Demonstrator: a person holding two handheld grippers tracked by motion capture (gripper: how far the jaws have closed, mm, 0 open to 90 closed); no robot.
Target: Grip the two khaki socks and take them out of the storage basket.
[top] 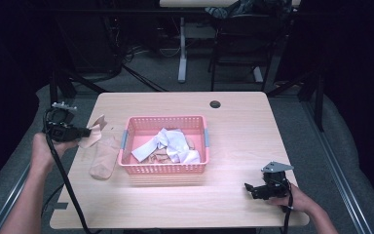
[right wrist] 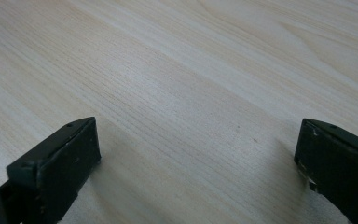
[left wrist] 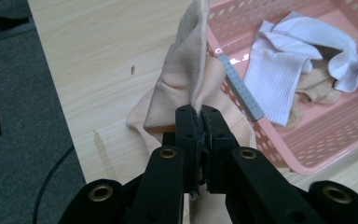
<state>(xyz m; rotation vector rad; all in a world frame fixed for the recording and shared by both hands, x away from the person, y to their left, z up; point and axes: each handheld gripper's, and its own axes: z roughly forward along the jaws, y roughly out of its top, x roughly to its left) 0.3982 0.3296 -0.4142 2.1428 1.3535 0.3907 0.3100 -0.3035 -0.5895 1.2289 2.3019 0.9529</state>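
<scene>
A pink plastic basket [top: 195, 123] stands mid-table and holds white socks [top: 173, 144] and beige ones. Left of it lies a beige sock [top: 104, 158] on the table. My left gripper [top: 86, 131] is shut on the upper end of that beige sock [left wrist: 186, 74], lifting it beside the basket's left wall [left wrist: 256, 126]. White socks [left wrist: 279, 79] lie inside the basket in the left gripper view. My right gripper [top: 248, 187] rests low over bare wood at the front right, open, with nothing between its fingers [right wrist: 60, 163].
The wooden table [top: 233, 204] has a dark grommet hole [top: 215, 104] near its far edge. Cables trail from both grippers off the front edge. Chairs and a desk leg stand beyond the table on grey carpet.
</scene>
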